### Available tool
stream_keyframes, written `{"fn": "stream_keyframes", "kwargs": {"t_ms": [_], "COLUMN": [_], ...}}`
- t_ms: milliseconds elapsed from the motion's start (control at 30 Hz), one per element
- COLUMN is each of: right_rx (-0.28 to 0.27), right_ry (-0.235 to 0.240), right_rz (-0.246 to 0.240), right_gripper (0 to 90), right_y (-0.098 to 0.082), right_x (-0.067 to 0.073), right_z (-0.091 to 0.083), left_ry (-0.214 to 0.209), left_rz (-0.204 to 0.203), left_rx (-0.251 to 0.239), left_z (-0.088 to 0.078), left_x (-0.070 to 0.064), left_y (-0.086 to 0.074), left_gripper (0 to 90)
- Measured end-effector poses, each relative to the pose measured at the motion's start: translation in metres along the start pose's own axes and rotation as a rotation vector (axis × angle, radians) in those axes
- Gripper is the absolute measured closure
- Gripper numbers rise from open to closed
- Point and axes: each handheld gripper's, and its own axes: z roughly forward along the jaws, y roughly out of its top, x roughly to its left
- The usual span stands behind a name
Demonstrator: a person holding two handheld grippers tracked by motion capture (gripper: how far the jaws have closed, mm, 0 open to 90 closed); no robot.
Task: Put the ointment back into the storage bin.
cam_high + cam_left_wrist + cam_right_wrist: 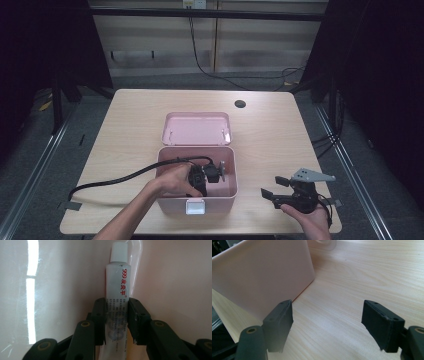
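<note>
Pink plastic box (172,204) with its lid flipped back has the left gripper (220,172) down inside it, jaws clamped on a white ointment tube (117,297) about halfway along, cap pointing away. It's soft, so I'd guess a hard squeeze could buckle it or let it slip. The right gripper (275,187) rests on the table (270,130) beside the box, jaws wide apart, holding nothing.

One pink box (197,192) on the worktop (270,135), lid (196,128) open toward twelve o'clock. One white tube (117,290) with red lettering and one white cap (119,251). Two claws: left claw (117,315) inside the box, right claw (274,187) at four o'clock. One round hole (240,104) at one o'clock.
</note>
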Motion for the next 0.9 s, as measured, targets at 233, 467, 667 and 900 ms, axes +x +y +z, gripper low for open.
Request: {"fn": "stream_keyframes", "kwargs": {"t_ms": [233,467,667,900], "right_rx": [0.000,-0.001,-0.005,-0.006], "right_ry": [0.000,-0.001,0.003,0.002], "right_rz": [0.000,0.002,-0.002,-0.001], "right_gripper": [24.9,24.9,24.9,24.9], "right_y": [0.000,0.000,0.000,0.000], "right_x": [0.000,0.000,0.000,0.000], "right_z": [0.000,0.000,0.000,0.000], "left_ry": [0.000,0.009,0.043,0.098], "left_rz": [-0.009,-0.016,-0.043,-0.058], "left_rx": [-0.009,-0.003,-0.016,-0.052], "left_z": [-0.002,-0.006,-0.010,-0.023], "left_x": [-0.001,-0.001,-0.001,-0.004], "left_y": [0.000,0.001,0.000,-0.003], "left_gripper": [63.3,55.8,48.2,39.9]}}
